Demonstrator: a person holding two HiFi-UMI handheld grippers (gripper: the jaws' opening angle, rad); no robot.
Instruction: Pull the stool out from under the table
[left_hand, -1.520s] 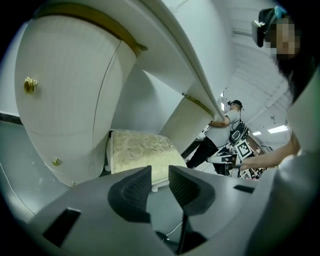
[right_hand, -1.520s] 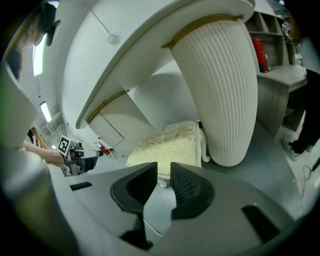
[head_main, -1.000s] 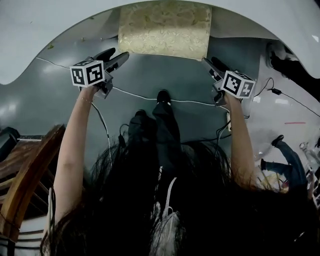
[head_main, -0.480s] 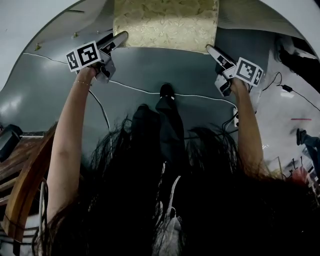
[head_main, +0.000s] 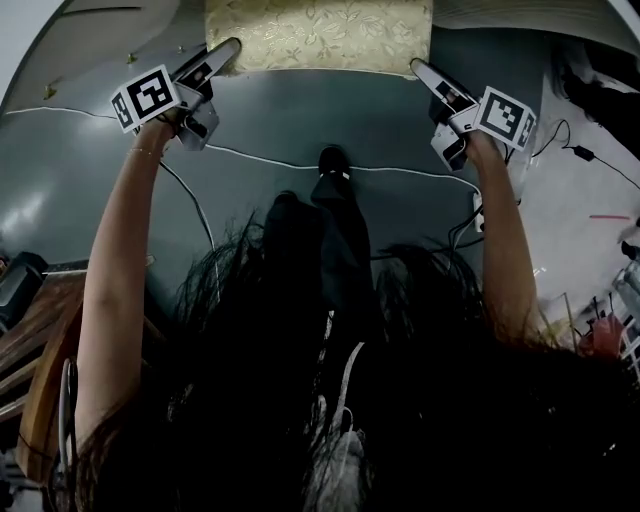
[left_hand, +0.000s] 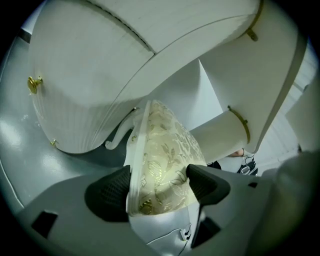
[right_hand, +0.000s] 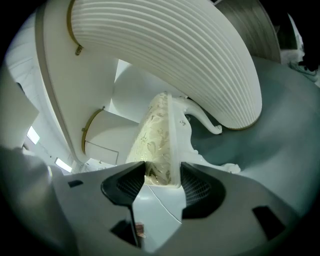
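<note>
The stool (head_main: 318, 35) has a gold floral cushion and a white frame, and its back part is under the white table (left_hand: 100, 75). My left gripper (head_main: 222, 52) is at the seat's front left corner. In the left gripper view the seat (left_hand: 165, 155) lies between the jaws of that gripper (left_hand: 157, 182), which are opening. My right gripper (head_main: 420, 70) is at the front right corner. There the seat edge (right_hand: 157, 135) fills the gap between the closing jaws of that gripper (right_hand: 162, 180), and both pads (right_hand: 197, 187) lie against it.
A white cable (head_main: 270, 160) runs across the grey floor in front of the stool, near the person's black shoe (head_main: 332, 160). A wooden chair (head_main: 40, 380) stands at lower left. The stool's curved white leg (right_hand: 205, 117) sits beside the table's ribbed base (right_hand: 200, 60).
Both grippers have moved forward from in front of the stool to its front corners, and the seat now lies between the jaws of each.
</note>
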